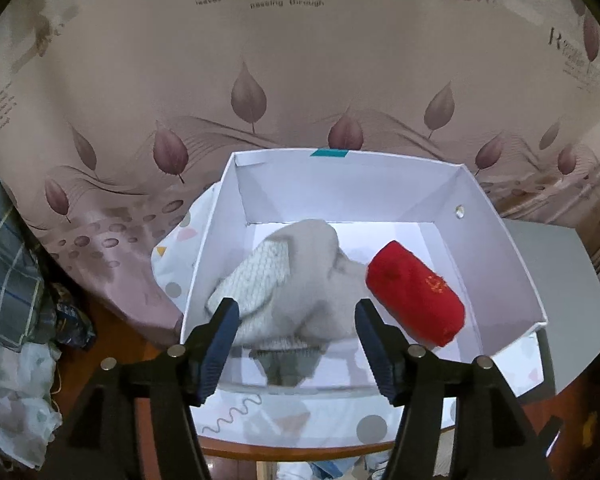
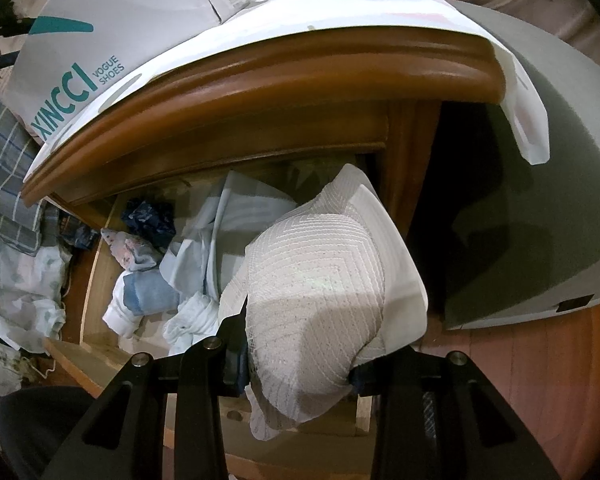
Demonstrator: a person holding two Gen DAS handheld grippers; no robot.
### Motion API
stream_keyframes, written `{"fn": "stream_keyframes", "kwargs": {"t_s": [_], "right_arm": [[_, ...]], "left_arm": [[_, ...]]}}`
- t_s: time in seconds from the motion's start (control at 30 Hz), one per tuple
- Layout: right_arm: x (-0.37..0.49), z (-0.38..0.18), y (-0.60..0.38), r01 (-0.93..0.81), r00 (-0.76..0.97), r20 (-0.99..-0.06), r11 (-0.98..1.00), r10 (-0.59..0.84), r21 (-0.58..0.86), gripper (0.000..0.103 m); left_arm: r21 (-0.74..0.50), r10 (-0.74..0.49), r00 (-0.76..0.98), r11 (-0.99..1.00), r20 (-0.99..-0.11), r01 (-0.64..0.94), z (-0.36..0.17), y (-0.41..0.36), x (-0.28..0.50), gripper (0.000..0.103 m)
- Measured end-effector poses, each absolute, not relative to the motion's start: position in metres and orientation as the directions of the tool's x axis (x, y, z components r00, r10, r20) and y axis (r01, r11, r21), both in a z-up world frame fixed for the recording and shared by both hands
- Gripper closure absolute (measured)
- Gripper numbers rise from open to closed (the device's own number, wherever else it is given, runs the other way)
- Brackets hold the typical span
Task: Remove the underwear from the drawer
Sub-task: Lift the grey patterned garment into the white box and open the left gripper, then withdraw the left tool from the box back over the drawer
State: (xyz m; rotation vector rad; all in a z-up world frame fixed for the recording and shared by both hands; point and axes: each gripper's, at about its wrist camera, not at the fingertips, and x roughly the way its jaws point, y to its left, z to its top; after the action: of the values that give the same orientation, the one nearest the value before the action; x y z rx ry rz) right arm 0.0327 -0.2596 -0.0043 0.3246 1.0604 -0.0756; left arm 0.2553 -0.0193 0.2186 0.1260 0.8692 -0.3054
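Fingers of the left gripper stand spread over pale underwear dropped in the white box (lower centre); right gripper pinches a white garment above the drawer, probably boxed next.

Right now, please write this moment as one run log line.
left tool: open over grey underwear in white box | right tool: shut on white underwear above drawer

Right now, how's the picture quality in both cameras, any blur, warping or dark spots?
Left wrist view: grey garment motion-blurred in the white box, red roll fairly sharp. Right wrist view: fisheye bends the wooden top edge; white textured garment shadowed below.
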Motion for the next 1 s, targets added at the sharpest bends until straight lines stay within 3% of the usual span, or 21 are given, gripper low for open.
{"fn": "stream_keyframes", "kwargs": {"t_s": [0.2,0.5,0.7,1.0], "right_arm": [[0.032,-0.002,-0.260,0.224,0.504,-0.860,0.950,0.079,0.219,0.069],[0.030,0.001,-0.264,0.234,0.526,-0.846,0.941,0.090,0.246,0.069],[0.025,0.009,-0.268,0.226,0.547,-0.829,0.934,0.112,0.276,0.069],[0.015,0.026,-0.265,0.227,0.532,-0.837,0.930,0.130,0.288,0.069]], "left_arm": [[-0.039,-0.237,0.639,0.951,-0.732,0.308,0.227,-0.002,0.223,0.040],[0.001,-0.174,0.720,0.972,-0.672,0.236,0.217,0.031,0.160,0.040],[0.070,-0.091,0.749,0.981,-0.657,0.180,0.170,0.042,0.124,0.040],[-0.022,-0.047,0.675,0.999,-0.736,0.046,0.087,0.063,0.119,0.040]]}}
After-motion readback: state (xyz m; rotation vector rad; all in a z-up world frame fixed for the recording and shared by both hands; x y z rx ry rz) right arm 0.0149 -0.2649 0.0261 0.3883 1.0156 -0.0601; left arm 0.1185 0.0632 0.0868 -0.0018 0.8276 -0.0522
